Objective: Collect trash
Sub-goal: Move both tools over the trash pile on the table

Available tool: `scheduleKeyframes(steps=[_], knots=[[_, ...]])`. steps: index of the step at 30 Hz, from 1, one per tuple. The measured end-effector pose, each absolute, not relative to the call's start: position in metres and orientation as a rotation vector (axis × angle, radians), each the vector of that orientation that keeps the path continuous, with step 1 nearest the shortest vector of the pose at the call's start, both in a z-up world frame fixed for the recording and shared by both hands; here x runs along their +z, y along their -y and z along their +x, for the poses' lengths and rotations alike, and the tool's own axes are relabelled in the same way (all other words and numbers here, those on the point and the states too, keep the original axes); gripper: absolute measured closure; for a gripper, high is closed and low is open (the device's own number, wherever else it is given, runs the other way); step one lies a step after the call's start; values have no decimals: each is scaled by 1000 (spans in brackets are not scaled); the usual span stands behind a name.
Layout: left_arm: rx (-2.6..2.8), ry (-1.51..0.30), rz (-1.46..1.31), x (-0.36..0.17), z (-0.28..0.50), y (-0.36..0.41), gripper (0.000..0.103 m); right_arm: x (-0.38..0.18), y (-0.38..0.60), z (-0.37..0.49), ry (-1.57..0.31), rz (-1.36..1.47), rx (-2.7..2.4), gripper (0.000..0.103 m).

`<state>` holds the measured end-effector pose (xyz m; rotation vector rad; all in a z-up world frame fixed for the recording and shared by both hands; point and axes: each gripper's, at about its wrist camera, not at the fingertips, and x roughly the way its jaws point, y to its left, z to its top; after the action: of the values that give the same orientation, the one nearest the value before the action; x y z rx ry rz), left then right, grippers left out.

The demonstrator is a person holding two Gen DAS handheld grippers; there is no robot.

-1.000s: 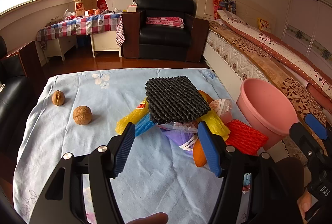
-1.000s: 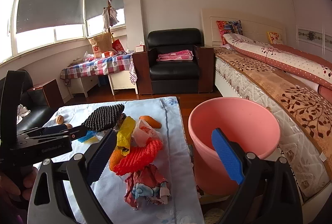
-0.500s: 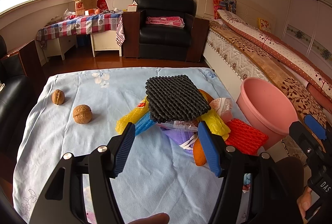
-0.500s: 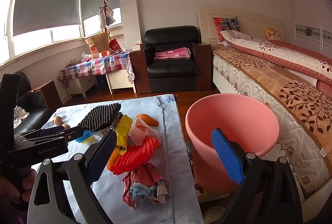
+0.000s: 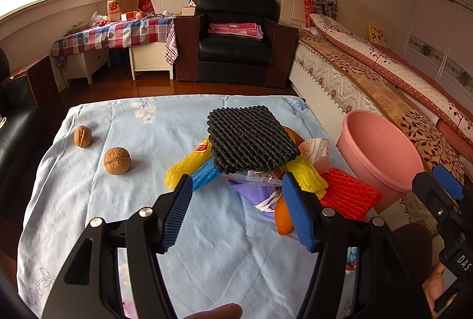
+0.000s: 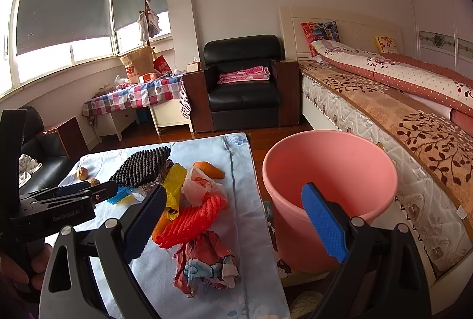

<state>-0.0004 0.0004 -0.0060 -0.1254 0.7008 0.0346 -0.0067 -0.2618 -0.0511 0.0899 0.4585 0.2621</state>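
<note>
A pile of trash lies on the light blue tablecloth [image 5: 118, 200]: a black foam net [image 5: 251, 140] on top, yellow [image 5: 183, 168] and blue foam sleeves, a purple wrapper [image 5: 254, 193], a red foam net [image 5: 348, 195] [image 6: 192, 218] and a crumpled printed paper [image 6: 207, 260]. My left gripper [image 5: 236, 209] hovers open just in front of the pile, empty. My right gripper [image 6: 233, 221] is open and empty too, above the table's right edge beside the pink bucket [image 6: 331, 177] [image 5: 378, 153].
Two walnuts [image 5: 116, 161] [image 5: 82, 136] sit on the cloth's left part. Beyond the table are a black armchair [image 5: 236, 38], a checked-cloth side table [image 5: 115, 34] and a bed [image 6: 399, 112] right of the bucket. A black sofa [image 5: 14, 136] borders the left.
The right wrist view has shifted a little, so the bucket and pile sit slightly lower and nearer. The left gripper has barely moved. Both stay open.
</note>
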Motion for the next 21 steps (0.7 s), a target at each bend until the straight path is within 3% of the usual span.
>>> scheduleKeyframes(steps=[21], knots=[[35, -702, -128, -9, 0, -2, 40, -52, 263, -7, -455, 94, 259, 11]])
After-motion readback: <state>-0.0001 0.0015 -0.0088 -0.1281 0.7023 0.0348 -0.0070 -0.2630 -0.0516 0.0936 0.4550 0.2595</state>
